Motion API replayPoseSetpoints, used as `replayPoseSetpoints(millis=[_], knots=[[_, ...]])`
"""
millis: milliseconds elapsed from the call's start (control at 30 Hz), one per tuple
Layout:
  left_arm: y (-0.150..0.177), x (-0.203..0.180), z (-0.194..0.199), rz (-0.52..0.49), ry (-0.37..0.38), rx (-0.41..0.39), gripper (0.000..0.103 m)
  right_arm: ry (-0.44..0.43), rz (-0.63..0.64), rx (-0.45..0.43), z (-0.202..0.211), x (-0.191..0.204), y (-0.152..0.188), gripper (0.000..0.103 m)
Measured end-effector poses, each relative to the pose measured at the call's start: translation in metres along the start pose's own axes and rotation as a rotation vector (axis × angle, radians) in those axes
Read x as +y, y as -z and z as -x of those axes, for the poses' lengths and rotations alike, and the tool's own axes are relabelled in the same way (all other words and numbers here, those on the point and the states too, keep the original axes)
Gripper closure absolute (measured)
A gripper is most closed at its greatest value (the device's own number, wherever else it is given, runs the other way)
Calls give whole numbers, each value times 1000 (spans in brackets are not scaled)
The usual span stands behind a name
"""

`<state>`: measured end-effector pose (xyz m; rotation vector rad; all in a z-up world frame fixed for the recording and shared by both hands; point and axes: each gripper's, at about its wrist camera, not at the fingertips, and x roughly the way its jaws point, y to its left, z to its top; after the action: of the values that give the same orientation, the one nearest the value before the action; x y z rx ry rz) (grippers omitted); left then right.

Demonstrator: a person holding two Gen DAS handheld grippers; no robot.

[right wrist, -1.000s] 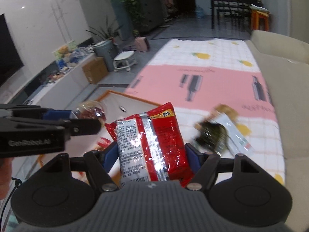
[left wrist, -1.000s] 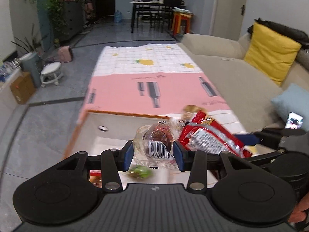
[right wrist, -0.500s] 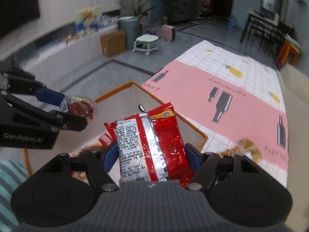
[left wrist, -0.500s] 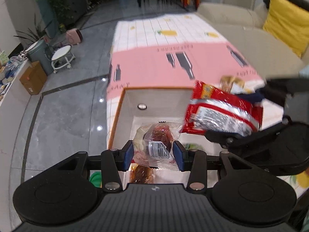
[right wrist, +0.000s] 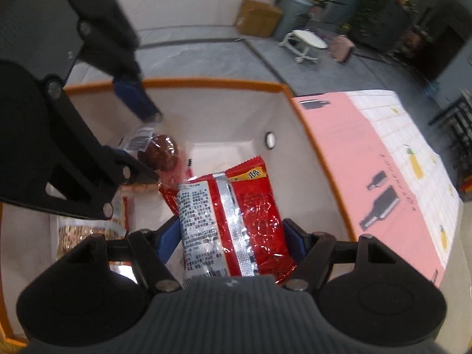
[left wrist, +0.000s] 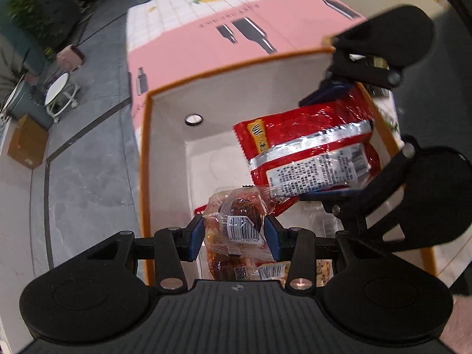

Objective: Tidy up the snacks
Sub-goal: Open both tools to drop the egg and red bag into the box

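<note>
Red foil snack bag: glossy, silver back seam, white panel of fine print too small to read, yellow tab with a Chinese character. Clamped across its width by the right tongs, over the orange-rimmed white box.

Clear-wrapped dark red snack: barcode sticker, digits ending 221142. Pinched in the left tongs, over the box, touching the red bag's corner.

Box floor: more packets, partly hidden.
</note>
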<state>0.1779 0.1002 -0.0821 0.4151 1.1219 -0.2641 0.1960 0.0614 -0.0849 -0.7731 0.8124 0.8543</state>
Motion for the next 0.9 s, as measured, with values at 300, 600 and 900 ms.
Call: replayPoseSetpoints(millis=[300, 600, 900], knots=[[5, -4, -21, -16, 16, 56, 54, -29, 44, 69, -23, 2, 6, 32], [4, -5, -23, -17, 21, 62, 47, -19, 37, 76, -29, 3, 5, 31], [5, -8, -13, -29, 9, 38, 40, -10, 51, 59, -16, 8, 5, 26]])
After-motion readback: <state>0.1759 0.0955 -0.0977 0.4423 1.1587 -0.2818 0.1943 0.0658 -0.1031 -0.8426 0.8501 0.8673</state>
